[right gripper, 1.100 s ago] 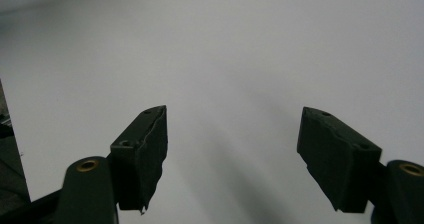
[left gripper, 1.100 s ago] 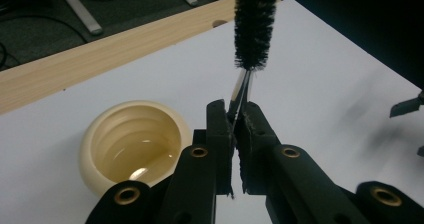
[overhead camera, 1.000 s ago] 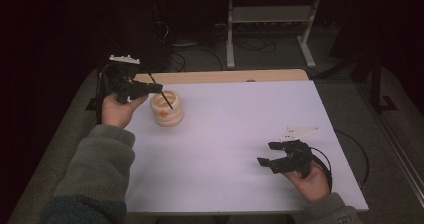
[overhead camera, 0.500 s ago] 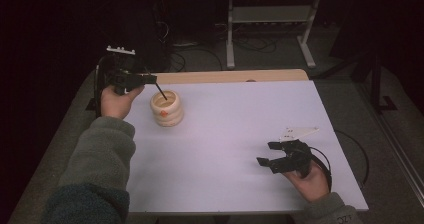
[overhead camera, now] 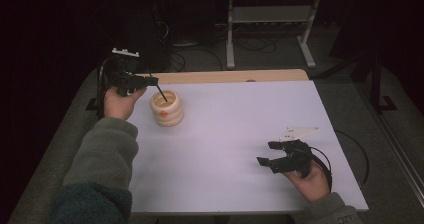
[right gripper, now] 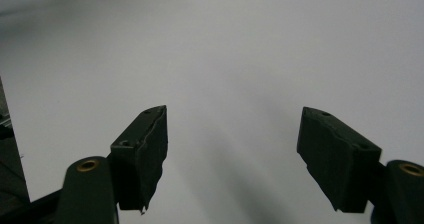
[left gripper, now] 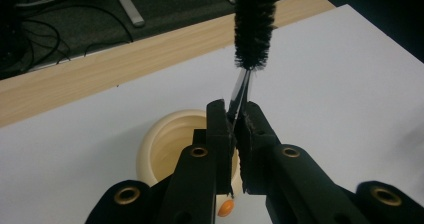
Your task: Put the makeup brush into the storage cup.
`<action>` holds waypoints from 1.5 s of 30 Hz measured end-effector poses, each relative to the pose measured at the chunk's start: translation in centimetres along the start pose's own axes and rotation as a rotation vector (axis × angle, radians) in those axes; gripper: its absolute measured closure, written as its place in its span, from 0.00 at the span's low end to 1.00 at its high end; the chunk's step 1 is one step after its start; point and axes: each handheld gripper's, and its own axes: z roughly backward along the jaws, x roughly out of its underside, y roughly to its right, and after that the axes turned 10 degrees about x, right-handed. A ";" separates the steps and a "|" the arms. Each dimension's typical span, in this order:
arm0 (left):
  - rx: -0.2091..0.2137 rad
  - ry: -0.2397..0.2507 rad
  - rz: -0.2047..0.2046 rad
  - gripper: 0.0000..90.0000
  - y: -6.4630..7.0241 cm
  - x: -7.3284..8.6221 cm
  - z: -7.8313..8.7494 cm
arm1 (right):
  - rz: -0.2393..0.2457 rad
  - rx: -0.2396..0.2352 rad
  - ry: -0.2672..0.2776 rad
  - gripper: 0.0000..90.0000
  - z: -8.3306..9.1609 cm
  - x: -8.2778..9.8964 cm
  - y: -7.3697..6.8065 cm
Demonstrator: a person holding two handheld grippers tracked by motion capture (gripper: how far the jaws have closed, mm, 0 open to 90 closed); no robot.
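left gripper [left gripper: 235, 126] clamped tight on wire stem of black bottle brush [left gripper: 254, 24], hovering just beside and above cream ribbed jar [overhead camera: 166, 107] at table's far left. brush axis slants toward jar mouth (tip probably over opening, high view dim). right gripper [overhead camera: 267, 153] wide apart, empty, well away.

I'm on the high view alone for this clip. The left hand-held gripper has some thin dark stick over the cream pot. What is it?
Observer: A bottle brush; the left gripper view shows black bristles on a twisted wire stem.
Operator: Is it actually clamped?
Observer: Yes, the left hand-held gripper has its jaws shut on the wire stem, just below the bristles.
Operator: Anything inside the pot?
Observer: The part of the inside that the left gripper view shows, past the jaws, looks bare.
Operator: And the right hand-held gripper?
Observer: Its jaws stand wide apart over bare white table, nothing between them.
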 end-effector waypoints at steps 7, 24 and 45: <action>0.000 -0.001 0.015 0.94 -0.4 0.5 -0.1 | -0.005 -0.001 -0.004 0.30 0.0 0.0 -0.1; 0.009 -0.004 0.042 0.94 -1.1 2.0 -1.0 | 0.002 0.000 -0.001 0.30 0.0 0.0 -0.1; 0.015 -0.017 0.080 0.94 -1.9 4.0 -2.3 | -0.004 -0.004 -0.010 0.30 -0.1 0.0 -0.3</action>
